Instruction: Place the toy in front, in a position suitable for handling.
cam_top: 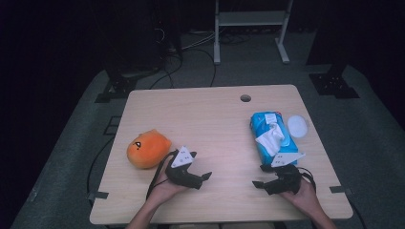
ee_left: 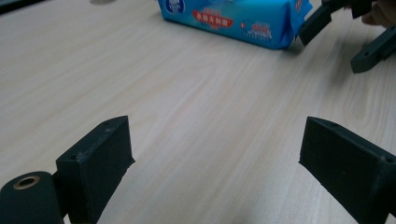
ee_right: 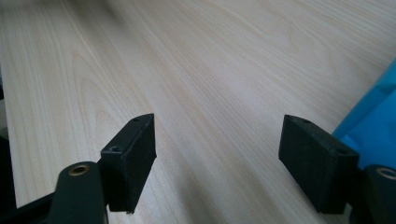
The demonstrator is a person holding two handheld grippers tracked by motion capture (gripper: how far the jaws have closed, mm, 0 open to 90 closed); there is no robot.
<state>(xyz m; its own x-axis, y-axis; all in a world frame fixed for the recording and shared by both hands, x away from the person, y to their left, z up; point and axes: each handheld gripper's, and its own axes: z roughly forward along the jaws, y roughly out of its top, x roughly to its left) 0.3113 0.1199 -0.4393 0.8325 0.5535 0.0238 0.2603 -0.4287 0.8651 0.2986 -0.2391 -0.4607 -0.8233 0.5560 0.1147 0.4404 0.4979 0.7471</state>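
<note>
My left gripper [cam_top: 202,172] rests low on the wooden table [cam_top: 215,119] at front left, pointing right, jaws open on nothing [ee_left: 215,154]. An orange plush toy [cam_top: 148,149] lies just left of it, behind the hand. At front right my right gripper [cam_top: 261,175] points left, also open and empty [ee_right: 217,149]. A blue pack of wet wipes [cam_top: 273,138] with a white wipe sticking out of its top lies right behind it; the pack's near end is at that gripper's right jaw [ee_right: 373,116]. The left gripper view has the pack [ee_left: 233,18] far ahead, beside the other gripper's jaws.
A small white round lid [cam_top: 298,126] lies to the right of the pack. A cable hole [cam_top: 245,98] sits near the table's far edge. Beyond the table, a white frame [cam_top: 250,19], dark stands and cables are on the grey floor.
</note>
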